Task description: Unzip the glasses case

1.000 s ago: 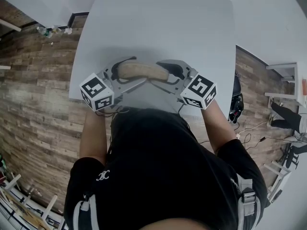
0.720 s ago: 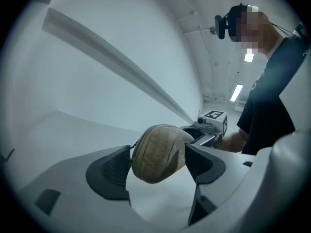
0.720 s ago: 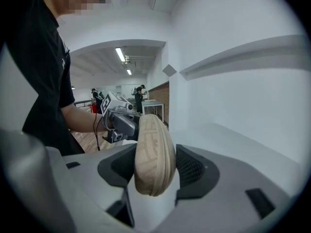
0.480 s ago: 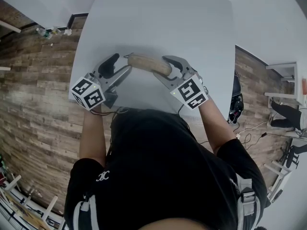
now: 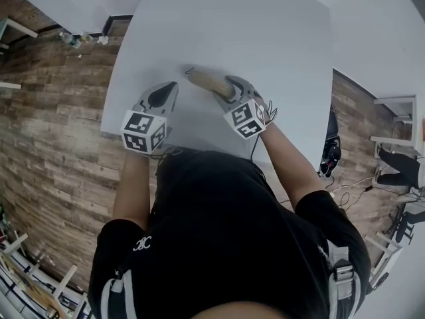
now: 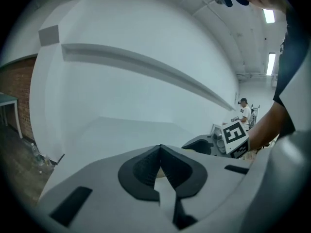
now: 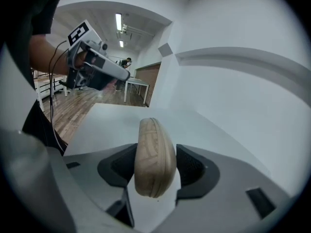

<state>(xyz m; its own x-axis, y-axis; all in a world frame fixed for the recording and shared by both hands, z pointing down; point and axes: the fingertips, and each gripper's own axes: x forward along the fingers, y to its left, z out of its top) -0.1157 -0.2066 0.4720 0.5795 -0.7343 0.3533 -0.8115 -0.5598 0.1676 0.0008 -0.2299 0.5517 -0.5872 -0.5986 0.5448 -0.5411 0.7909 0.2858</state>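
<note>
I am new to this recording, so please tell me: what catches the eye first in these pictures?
The tan glasses case stands out, clamped in the right claw over the white table. To its left in the head view, the left claw has just been closing and is now shut, with nothing between its jaws.

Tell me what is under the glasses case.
Only the white table shows under the glasses case, held edge-up in the right gripper. Whether its far end touches the table is hidden by the case.

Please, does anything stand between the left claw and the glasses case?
Nothing visible does: only bare table separates the left claw, whose jaws just closed empty, from the glasses case in the right claw.
</note>
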